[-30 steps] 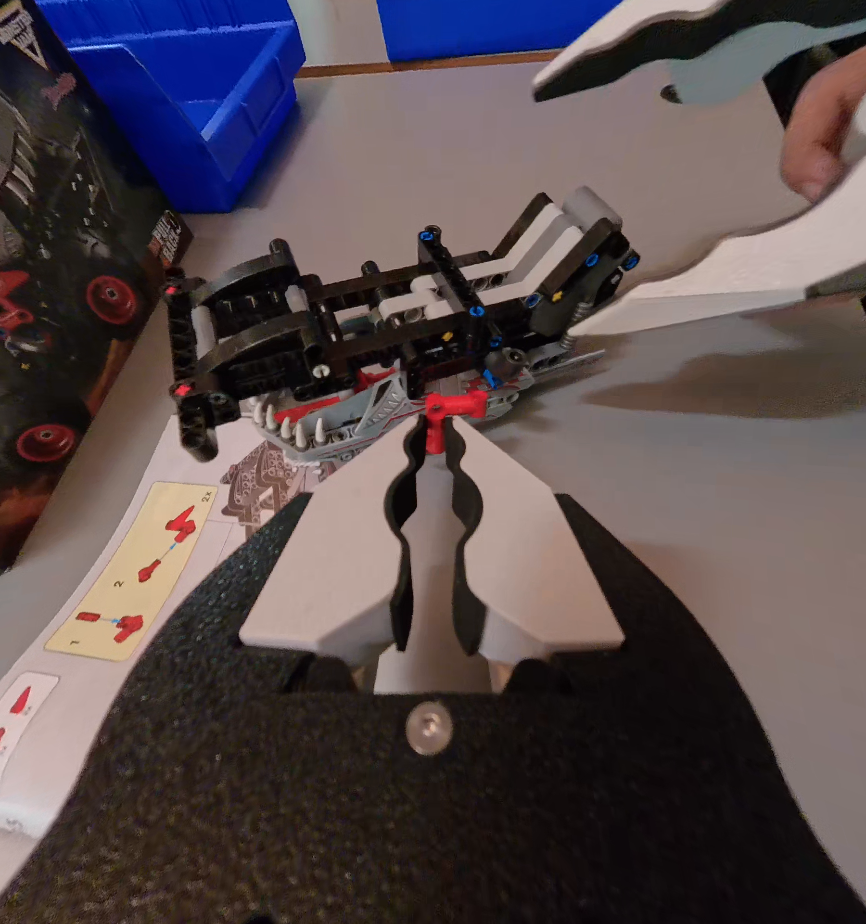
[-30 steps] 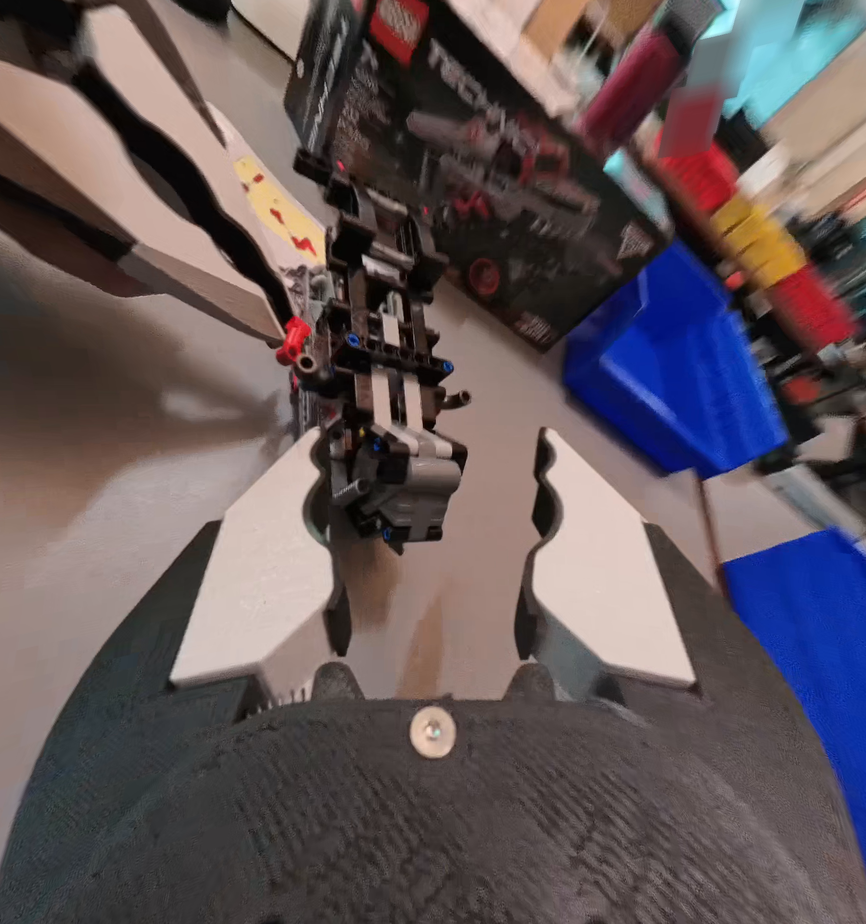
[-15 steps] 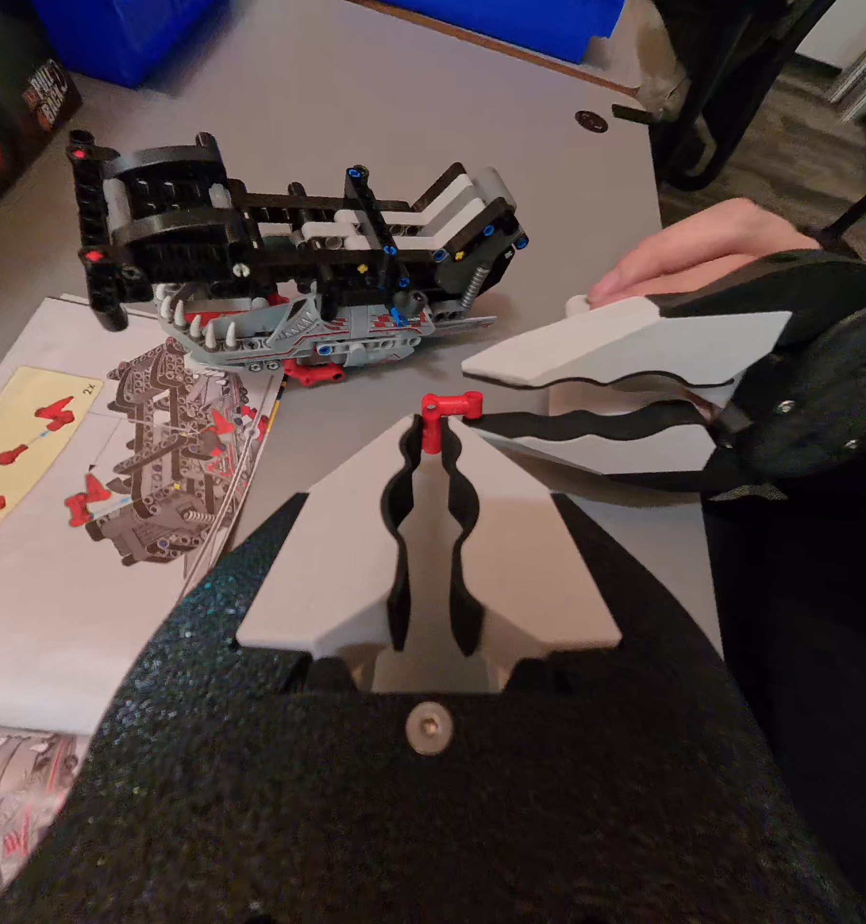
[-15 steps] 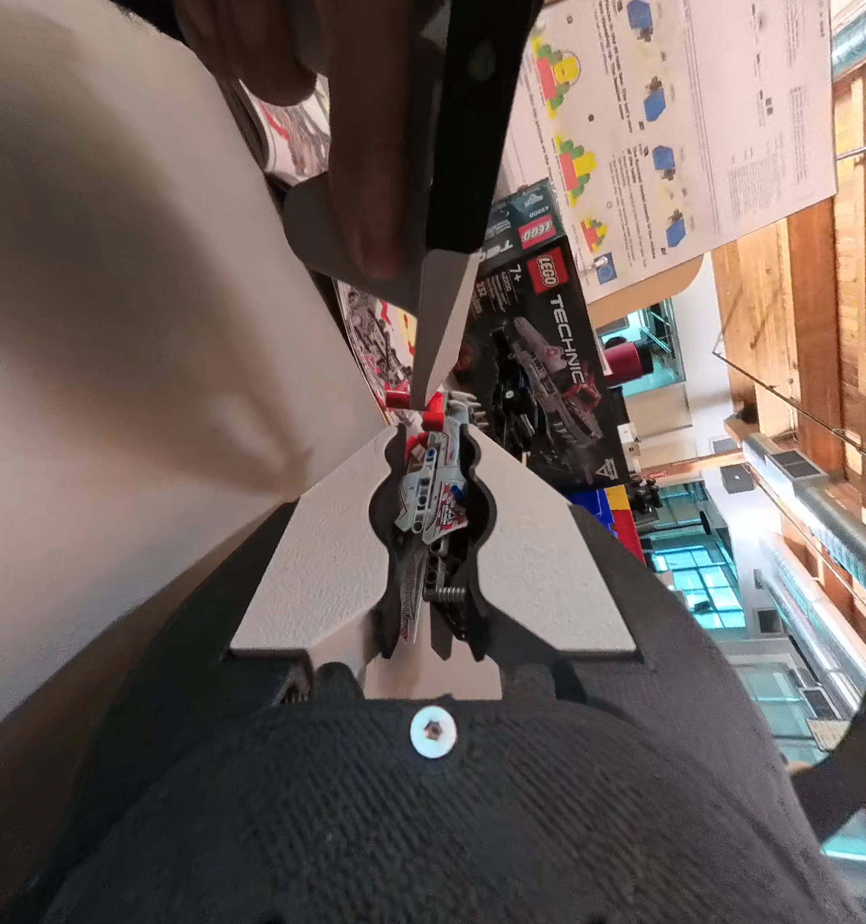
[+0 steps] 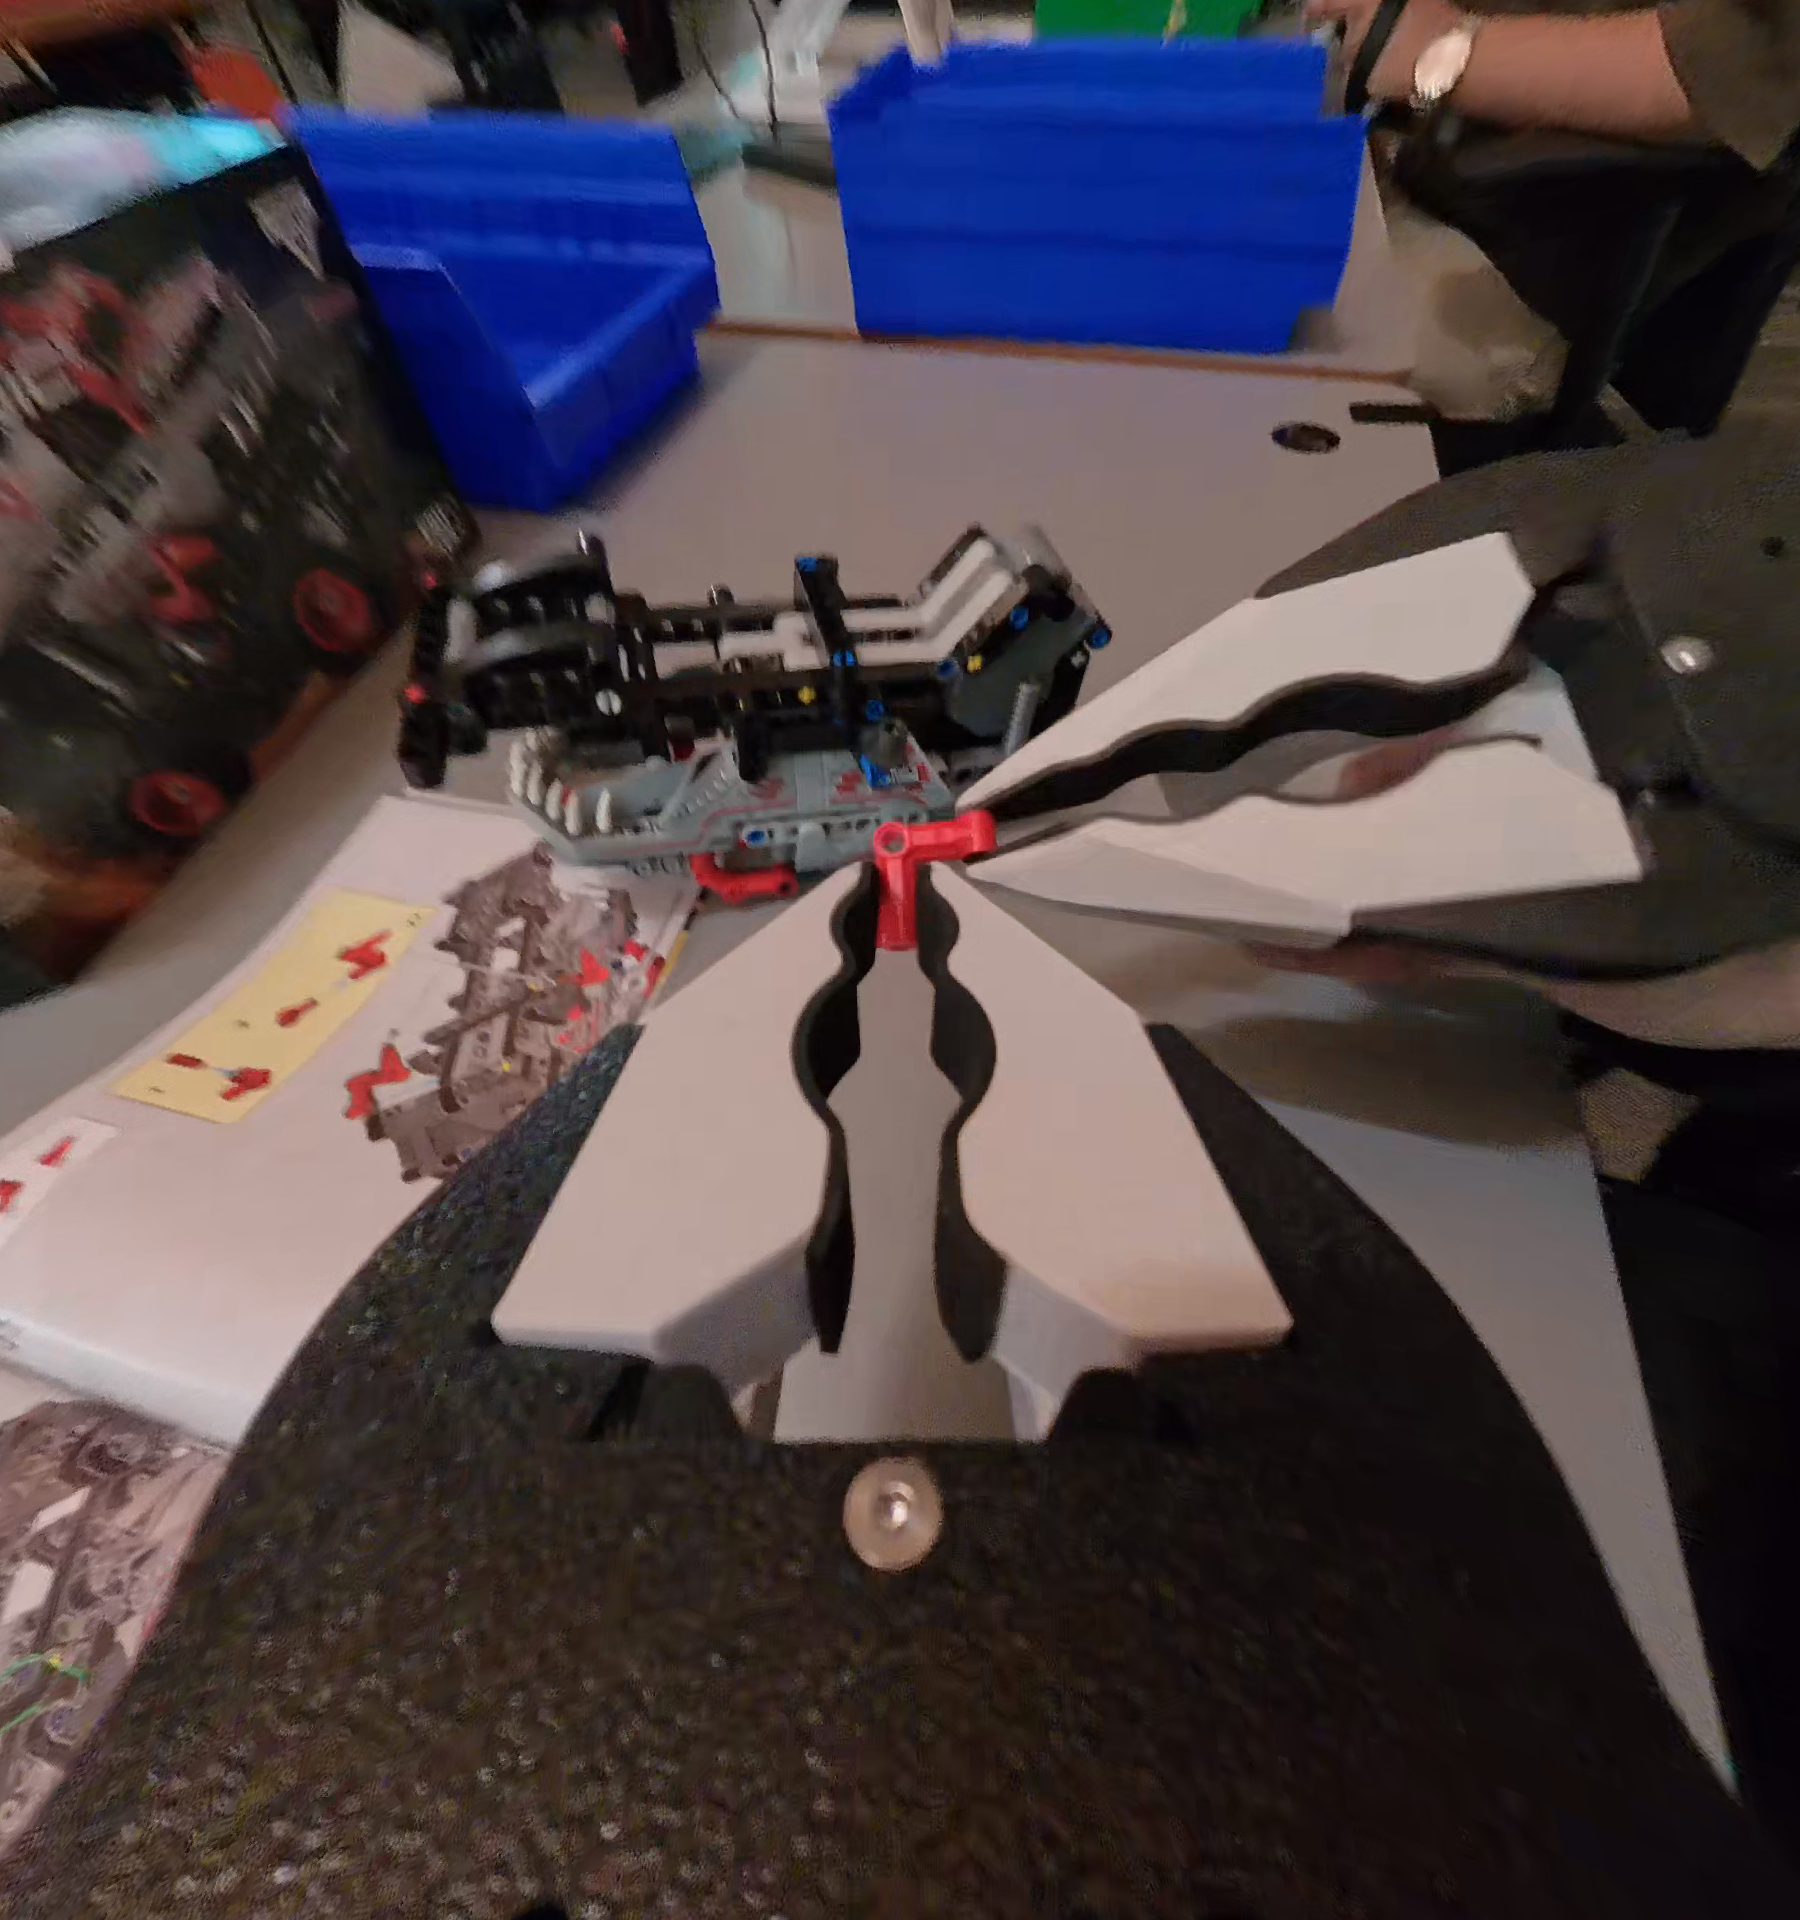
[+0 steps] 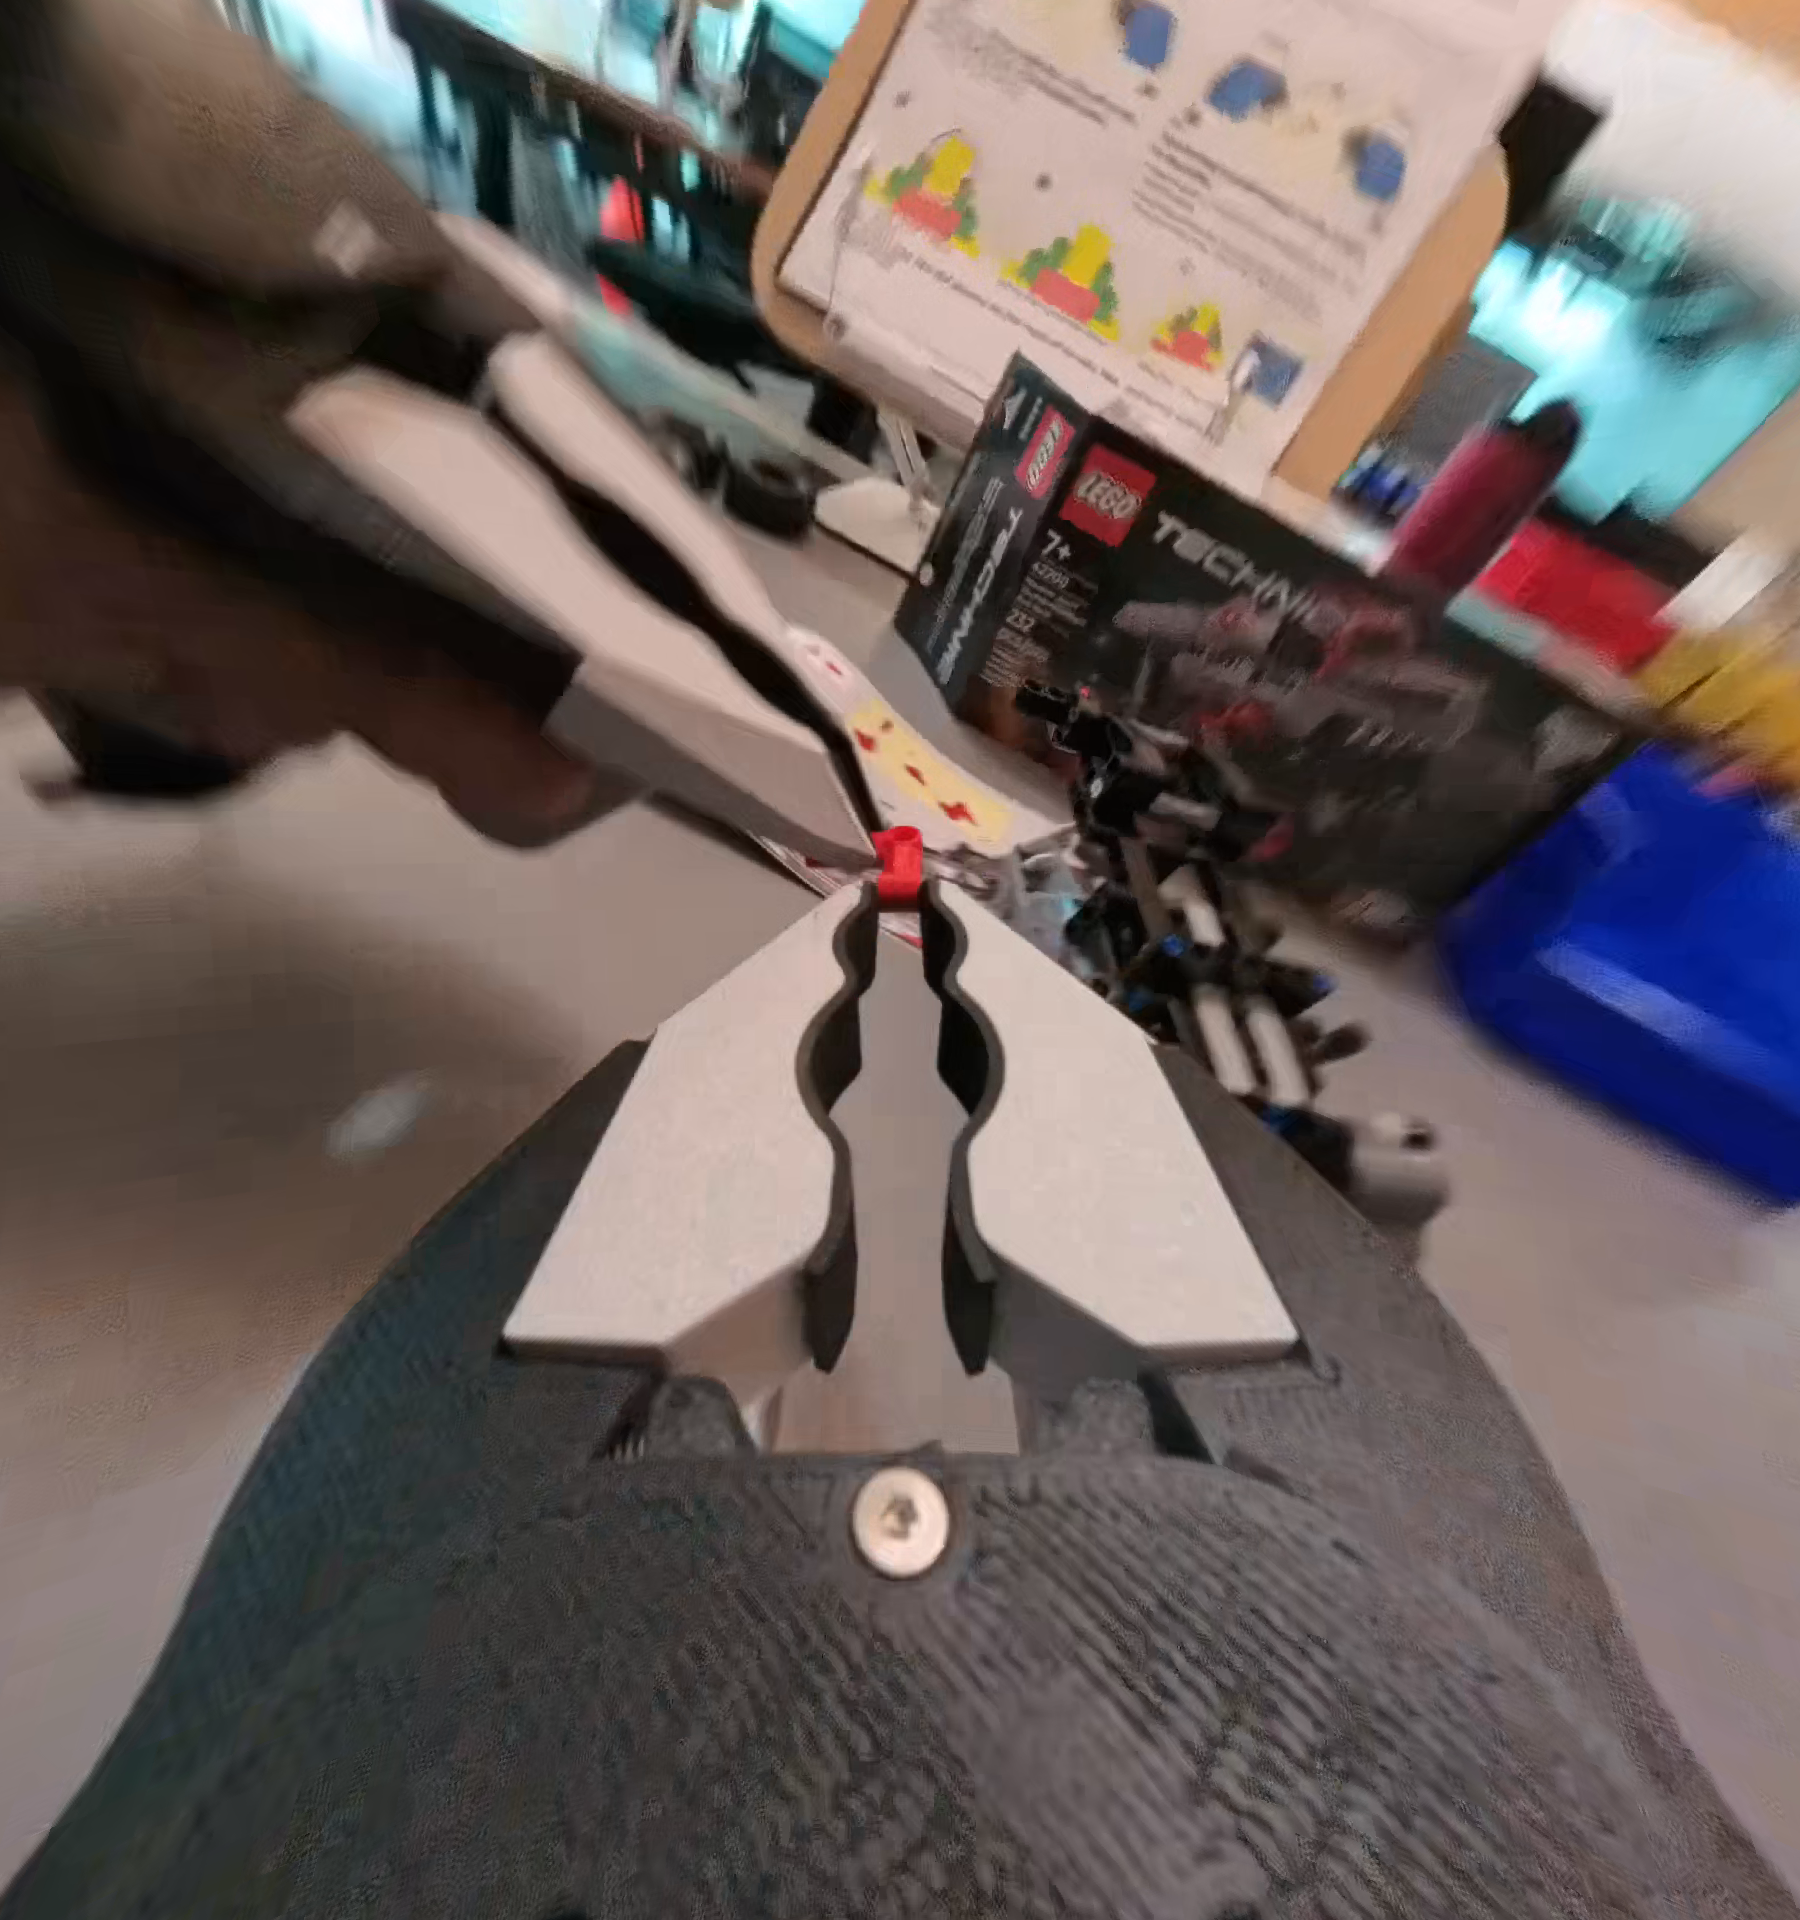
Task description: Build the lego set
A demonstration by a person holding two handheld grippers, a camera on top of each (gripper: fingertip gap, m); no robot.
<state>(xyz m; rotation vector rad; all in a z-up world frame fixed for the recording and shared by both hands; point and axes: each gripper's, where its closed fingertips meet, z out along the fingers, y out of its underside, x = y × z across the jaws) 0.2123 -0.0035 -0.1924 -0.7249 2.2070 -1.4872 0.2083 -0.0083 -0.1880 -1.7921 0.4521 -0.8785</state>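
A small red L-shaped lego piece is held above the table between both grippers. My left gripper is shut on its lower leg. My right gripper comes in from the right, lying on its side, with its tips closed on the other arm. In the right wrist view, the right gripper pinches the red piece, and the left gripper reaches in from the upper left. The black and grey lego model lies on the table just behind the piece; it also shows in the right wrist view.
An open instruction booklet lies left of the model. The set's dark box stands at the far left. Two blue bins stand at the back. A person's arm shows at the back right. My two grippers' fingertips are within a few centimetres of each other.
My right gripper left the model's rear end, where it stood open, closed, and came onto the red piece's free arm. My left gripper drew back from the model, still holding the piece.
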